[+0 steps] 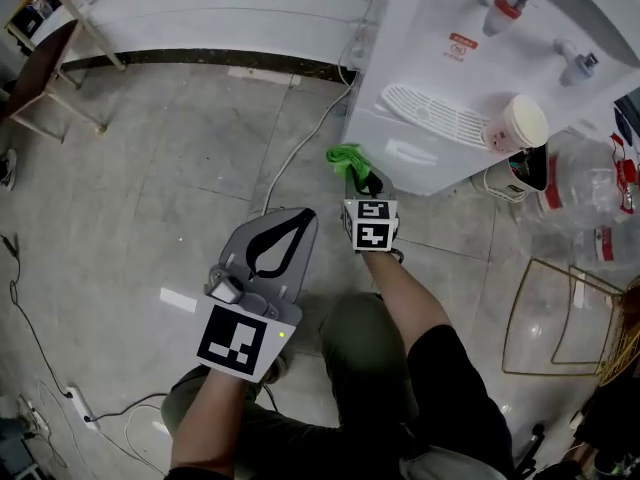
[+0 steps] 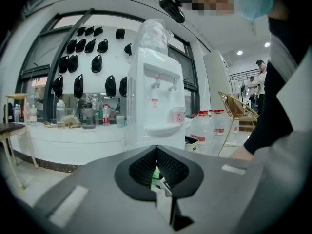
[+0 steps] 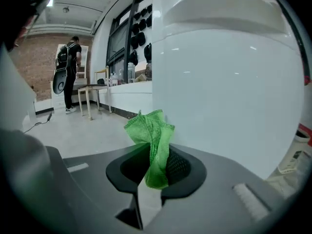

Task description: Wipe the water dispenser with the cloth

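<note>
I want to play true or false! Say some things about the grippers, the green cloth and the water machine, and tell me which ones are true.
The fuzzy green cloth is pinched in the right gripper. True.
The left gripper holds the paper cup. False: its jaws are together on nothing, and the cup stands on the drip tray of the white water dispenser.
The dispenser has a red tap and a blue tap. True.
The big clear water jugs stand left of the dispenser. False: they stand at its right in the head view.

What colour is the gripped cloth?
The cloth is bright green, clearest in the right gripper view.
</note>
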`<state>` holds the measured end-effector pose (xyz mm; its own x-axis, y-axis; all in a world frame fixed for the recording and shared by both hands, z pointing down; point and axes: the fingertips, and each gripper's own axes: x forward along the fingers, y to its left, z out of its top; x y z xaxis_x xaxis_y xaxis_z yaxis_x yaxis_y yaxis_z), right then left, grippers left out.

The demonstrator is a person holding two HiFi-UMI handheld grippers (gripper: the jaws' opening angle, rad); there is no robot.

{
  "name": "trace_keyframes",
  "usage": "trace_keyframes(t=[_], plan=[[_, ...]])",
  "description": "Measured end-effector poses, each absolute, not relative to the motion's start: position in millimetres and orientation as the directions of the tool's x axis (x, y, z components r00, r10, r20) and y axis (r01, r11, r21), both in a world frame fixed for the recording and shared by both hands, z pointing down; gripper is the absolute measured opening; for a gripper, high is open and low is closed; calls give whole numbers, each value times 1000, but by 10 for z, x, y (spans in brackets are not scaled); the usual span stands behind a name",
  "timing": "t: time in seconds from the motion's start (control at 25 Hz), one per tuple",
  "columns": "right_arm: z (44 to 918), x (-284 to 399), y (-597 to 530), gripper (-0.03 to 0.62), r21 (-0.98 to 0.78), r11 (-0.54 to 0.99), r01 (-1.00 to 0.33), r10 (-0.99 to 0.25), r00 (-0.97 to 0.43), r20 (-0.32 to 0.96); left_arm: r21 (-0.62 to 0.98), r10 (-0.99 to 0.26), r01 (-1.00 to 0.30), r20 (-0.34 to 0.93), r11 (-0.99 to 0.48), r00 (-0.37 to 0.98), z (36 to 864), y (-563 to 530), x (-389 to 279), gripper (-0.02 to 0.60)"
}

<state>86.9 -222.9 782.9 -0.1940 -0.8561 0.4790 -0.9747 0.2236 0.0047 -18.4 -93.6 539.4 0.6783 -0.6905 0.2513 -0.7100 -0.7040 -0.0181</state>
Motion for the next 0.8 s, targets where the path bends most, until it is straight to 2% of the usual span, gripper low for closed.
trace_keyframes(t=[0.16, 0.4, 0.8], plan=[[7931, 757, -2400, 80, 17, 202, -979, -845, -165, 508, 0, -699, -728, 278, -686, 659, 5498, -874, -311, -2], [7935, 983, -2341, 80, 45, 193, -980, -845, -143, 515, 1, -692, -720, 275, -694, 668, 5490, -877, -272, -2], [8046, 2413, -1875, 80, 92, -37, -995, -834, 82, 546, -9, -636, -659, 275, -752, 721, 5528, -909, 153, -2]])
